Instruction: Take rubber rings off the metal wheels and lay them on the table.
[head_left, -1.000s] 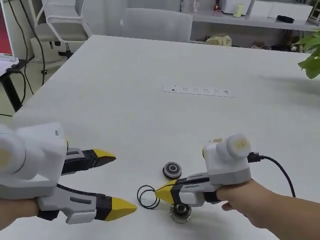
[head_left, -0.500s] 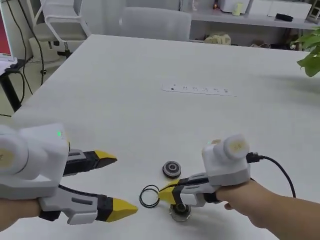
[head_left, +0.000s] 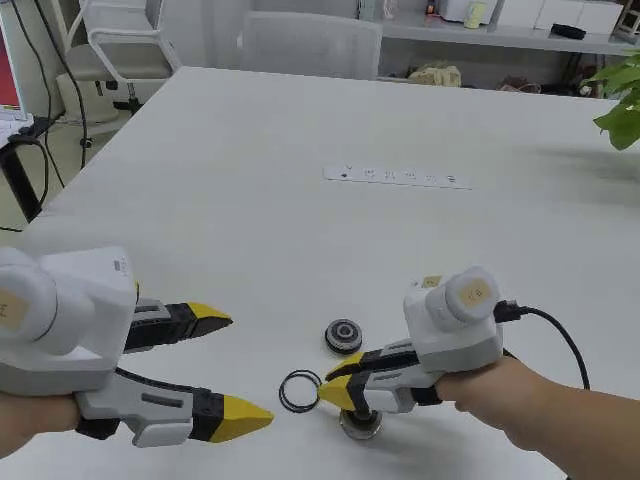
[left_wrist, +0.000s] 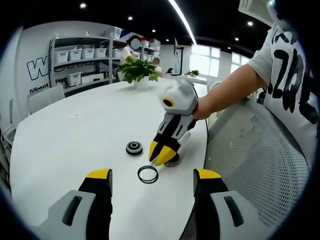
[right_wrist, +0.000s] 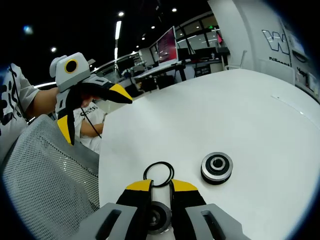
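Observation:
Black rubber rings (head_left: 300, 390) lie flat on the white table (head_left: 300, 200); in the right gripper view they read as one ring (right_wrist: 159, 174), just ahead of my tips. My right gripper (head_left: 335, 385) hovers with its jaws shut and nothing between them, over one metal wheel (head_left: 360, 422), which shows under the jaws (right_wrist: 157, 218). A second wheel (head_left: 343, 335) with a dark rim stands free behind (right_wrist: 217, 167). My left gripper (head_left: 225, 365) is wide open at the near left, pointing at the ring (left_wrist: 148, 174) and the right gripper (left_wrist: 156, 154).
A flush socket strip (head_left: 397, 178) sits mid-table. Chairs (head_left: 310, 45) stand at the far end and a plant (head_left: 620, 95) at the right edge. A mesh chair back (left_wrist: 250, 165) is close to the table's near edge.
My right gripper has drawn back a little to the right, leaving the rings lying on the table in front of its tips. The left gripper has stayed open and nearly still.

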